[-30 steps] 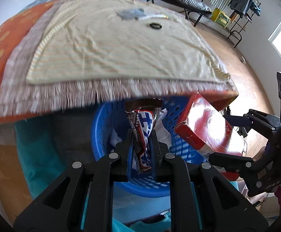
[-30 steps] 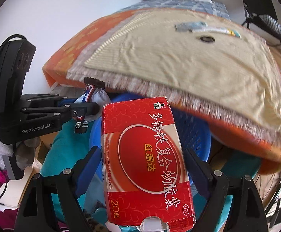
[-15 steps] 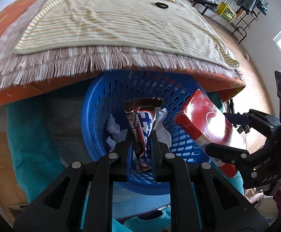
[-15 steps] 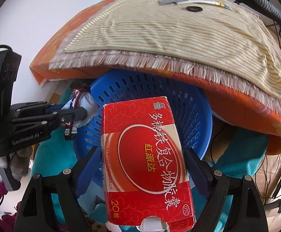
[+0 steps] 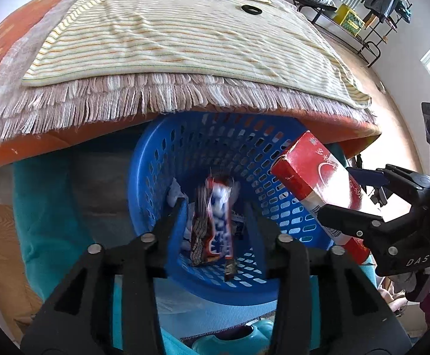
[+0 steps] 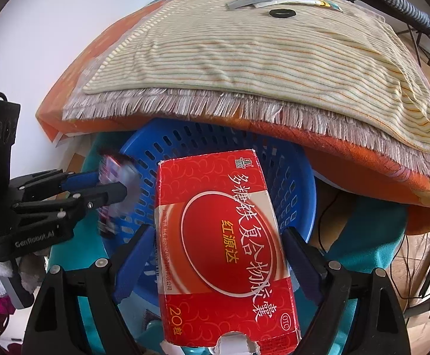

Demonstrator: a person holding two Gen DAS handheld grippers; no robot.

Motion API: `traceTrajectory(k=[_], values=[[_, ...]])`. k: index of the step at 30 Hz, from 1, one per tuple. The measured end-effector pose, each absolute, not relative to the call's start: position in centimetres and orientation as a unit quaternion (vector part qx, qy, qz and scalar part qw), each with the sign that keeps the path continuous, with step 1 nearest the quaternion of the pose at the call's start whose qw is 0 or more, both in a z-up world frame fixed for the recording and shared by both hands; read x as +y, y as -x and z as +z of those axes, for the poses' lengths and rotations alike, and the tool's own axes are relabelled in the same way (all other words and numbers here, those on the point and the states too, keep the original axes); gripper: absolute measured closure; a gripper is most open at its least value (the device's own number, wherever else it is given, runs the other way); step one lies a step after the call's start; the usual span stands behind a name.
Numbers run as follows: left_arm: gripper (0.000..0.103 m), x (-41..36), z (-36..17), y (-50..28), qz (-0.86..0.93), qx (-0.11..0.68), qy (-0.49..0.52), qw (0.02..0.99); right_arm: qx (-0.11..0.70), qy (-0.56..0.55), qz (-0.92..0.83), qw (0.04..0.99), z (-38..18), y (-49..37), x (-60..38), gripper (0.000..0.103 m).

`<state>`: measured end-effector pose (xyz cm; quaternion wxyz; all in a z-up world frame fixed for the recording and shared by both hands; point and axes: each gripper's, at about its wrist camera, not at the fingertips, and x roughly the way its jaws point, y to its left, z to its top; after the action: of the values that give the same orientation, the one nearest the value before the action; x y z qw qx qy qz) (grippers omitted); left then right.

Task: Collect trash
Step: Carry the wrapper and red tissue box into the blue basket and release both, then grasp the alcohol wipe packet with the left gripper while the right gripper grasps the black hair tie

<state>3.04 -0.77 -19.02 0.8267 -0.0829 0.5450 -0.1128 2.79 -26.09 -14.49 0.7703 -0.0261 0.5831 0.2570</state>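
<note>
From the left wrist view, our left gripper (image 5: 215,219) has its fingers spread wide, and the snack wrapper (image 5: 213,224) sits blurred between them, touching neither, so we judge it is falling free into the blue basket (image 5: 155,183). It could snag on the near rim and tip outside onto the teal cloth (image 5: 46,213). At the right of this view, the red medicine box (image 5: 318,186) is clamped by our right gripper (image 5: 360,207) over the basket's right rim, under the fringed blanket (image 5: 161,100). From the right wrist view, the right gripper (image 6: 217,251) has its fingers closed on the box's (image 6: 223,242) long sides above the basket (image 6: 297,177). If we let go here, the box may strike the rim and topple out, or catch the blanket (image 6: 244,109) overhanging the far rim.
</note>
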Motion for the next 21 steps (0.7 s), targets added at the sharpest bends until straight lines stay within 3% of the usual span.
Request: traceTrajectory(k=[3,6,21], values=[[0.059,-0.7,-19.0,-3.0,-0.111,0.547,0.083,0.826,0.583,0.022,0.255,0.772,-14.5,-2.9,-26.1,0.013],[0.048,-0.5,-19.0,-2.9,-0.109,0.546,0.085,0.826,0.582,0.018,0.252,0.773,-14.5,-3.0,-26.2,0.010],[0.048,0.0,-18.0,-3.2,-0.110,0.536,0.081,0.833,0.559,0.011,0.251,0.790,-12.5,-3.4,-27.1,0.010]])
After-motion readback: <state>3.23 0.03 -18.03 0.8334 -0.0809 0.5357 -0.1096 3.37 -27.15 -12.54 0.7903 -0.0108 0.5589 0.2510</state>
